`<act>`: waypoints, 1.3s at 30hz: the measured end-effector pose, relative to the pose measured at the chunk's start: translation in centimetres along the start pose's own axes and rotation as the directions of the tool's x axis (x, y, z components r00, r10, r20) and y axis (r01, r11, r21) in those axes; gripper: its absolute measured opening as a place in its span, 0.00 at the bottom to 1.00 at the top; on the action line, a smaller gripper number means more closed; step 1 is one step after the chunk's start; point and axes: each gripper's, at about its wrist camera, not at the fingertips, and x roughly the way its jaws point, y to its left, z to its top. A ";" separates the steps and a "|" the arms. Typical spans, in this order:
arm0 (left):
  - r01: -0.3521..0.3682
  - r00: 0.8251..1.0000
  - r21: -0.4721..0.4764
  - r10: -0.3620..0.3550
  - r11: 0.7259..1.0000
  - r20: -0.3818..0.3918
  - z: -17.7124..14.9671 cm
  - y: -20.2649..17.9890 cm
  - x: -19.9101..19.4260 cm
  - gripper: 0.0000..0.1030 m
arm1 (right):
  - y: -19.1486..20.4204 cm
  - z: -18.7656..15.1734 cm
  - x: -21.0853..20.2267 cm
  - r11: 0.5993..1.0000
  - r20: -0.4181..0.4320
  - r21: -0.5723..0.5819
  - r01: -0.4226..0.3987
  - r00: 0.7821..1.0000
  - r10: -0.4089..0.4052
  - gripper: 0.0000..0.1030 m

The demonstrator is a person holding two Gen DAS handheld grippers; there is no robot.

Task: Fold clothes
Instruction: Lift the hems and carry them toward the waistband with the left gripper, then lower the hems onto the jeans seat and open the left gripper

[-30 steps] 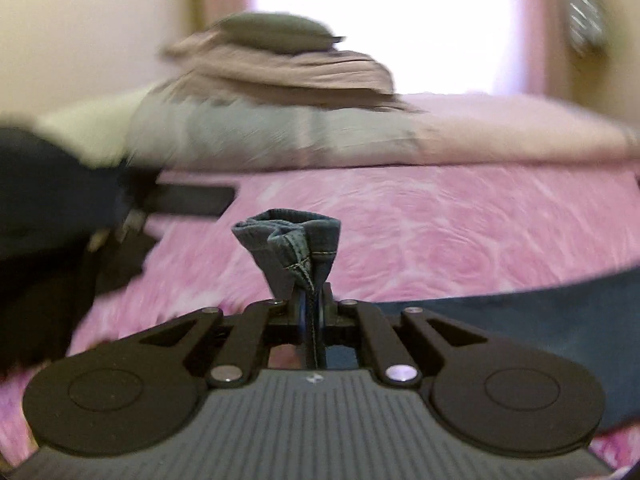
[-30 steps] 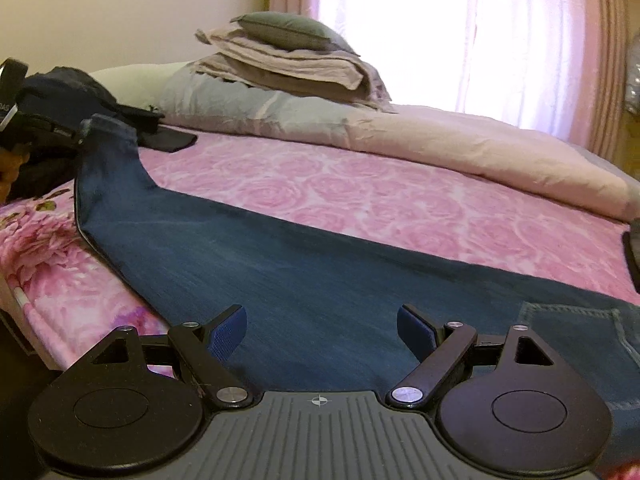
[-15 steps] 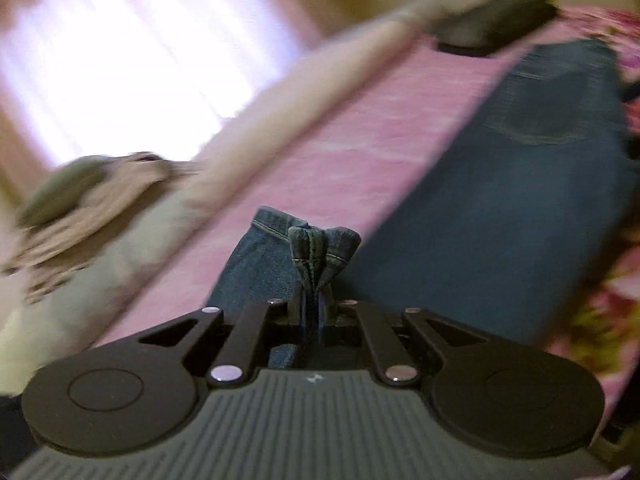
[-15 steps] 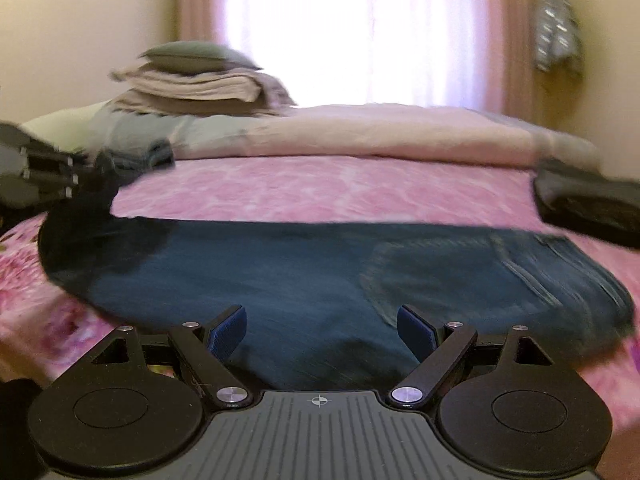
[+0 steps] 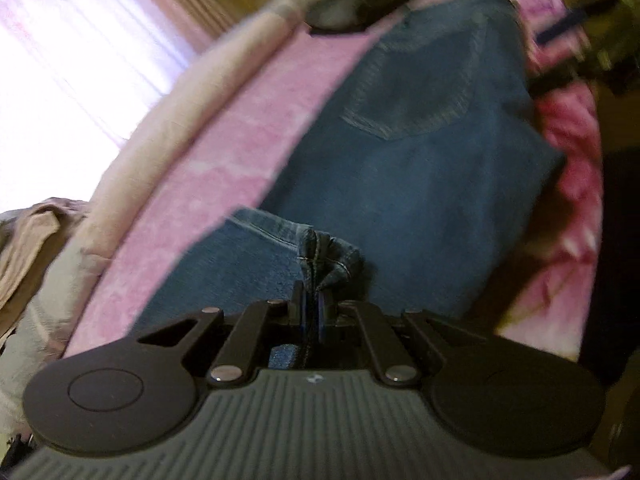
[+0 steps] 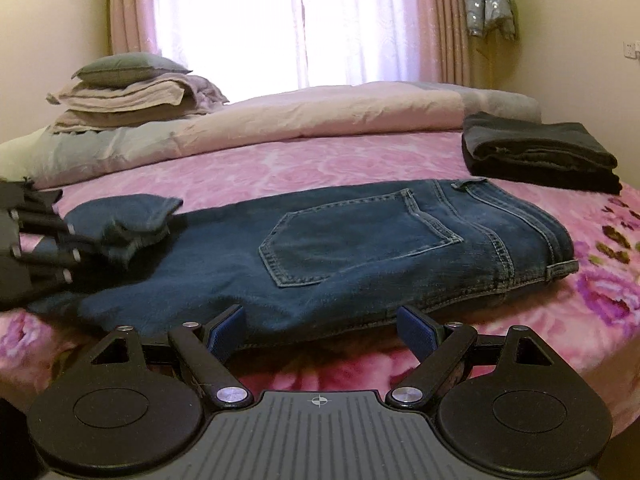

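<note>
Left gripper point(image 5: 311, 312) clamps the jeans point(image 6: 360, 248) hem, folded over the legs ahead of it; right gripper point(image 6: 320, 326) gapes, jeans just beyond. No readable writing anywhere.

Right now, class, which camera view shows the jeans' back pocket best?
The right wrist view: the back pocket is sharp, with stitching visible. The left wrist view shows the pocket tilted and motion-blurred.

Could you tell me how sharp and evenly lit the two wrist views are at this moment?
Left wrist view: motion-blurred and tilted, window blown out, only the left hand-held gripper pinching the jeans hem looks crisp. Right wrist view: sharp on the jeans, fisheye-curved bed edge, overexposed window.
</note>
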 end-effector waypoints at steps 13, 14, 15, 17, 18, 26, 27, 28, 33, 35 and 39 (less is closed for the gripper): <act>0.074 0.997 -0.023 -0.074 0.997 -0.018 -1.0 -0.7 0.7 0.03 | 0.9 0.4 0.1 1.000 0.019 0.000 -0.009 1.000 0.009 0.83; 0.075 0.997 -0.031 -0.075 0.997 -0.019 -1.1 -0.6 0.6 0.03 | 0.9 0.5 0.0 1.000 0.025 0.000 -0.012 1.000 0.012 0.83; 0.077 0.997 -0.040 -0.078 0.996 -0.020 -1.1 -0.4 0.6 0.03 | 0.9 0.6 0.1 1.000 0.024 0.006 -0.017 1.000 0.017 0.83; 0.092 0.995 -0.062 -0.094 0.994 -0.026 -1.1 0.1 0.9 0.03 | 0.8 0.9 0.3 0.999 0.023 0.019 -0.031 0.999 0.031 0.83; 0.091 0.995 -0.061 -0.092 0.994 -0.023 -1.0 0.2 1.1 0.03 | 0.8 1.1 0.5 0.998 0.019 0.032 -0.050 0.999 0.049 0.83; 0.069 0.998 -0.130 -0.070 0.989 -0.005 -0.1 2.2 1.1 0.04 | 2.7 3.7 2.7 0.986 0.044 0.014 -0.168 0.985 0.167 0.83; 0.073 0.997 -0.146 -0.074 0.987 0.003 0.1 2.6 1.1 0.04 | 2.9 4.0 3.0 0.984 0.045 0.011 -0.176 0.984 0.175 0.83; 0.086 0.996 -0.149 -0.084 0.985 0.016 0.3 2.7 0.9 0.03 | 3.1 4.1 3.2 0.984 0.045 0.006 -0.178 0.983 0.178 0.83; 0.130 0.992 -0.053 -0.130 0.990 0.000 0.9 0.8 0.8 0.03 | 3.2 4.1 4.1 0.985 0.035 0.007 -0.175 0.984 0.175 0.83; 0.119 0.993 -0.038 -0.119 0.992 -0.009 0.6 0.5 1.4 0.03 | 2.9 3.6 4.1 0.986 0.024 0.020 -0.166 0.986 0.165 0.83; 0.067 0.998 -0.061 -0.067 0.996 0.012 0.7 0.5 1.6 0.04 | 2.3 2.8 3.9 0.988 0.007 0.043 -0.145 0.989 0.145 0.83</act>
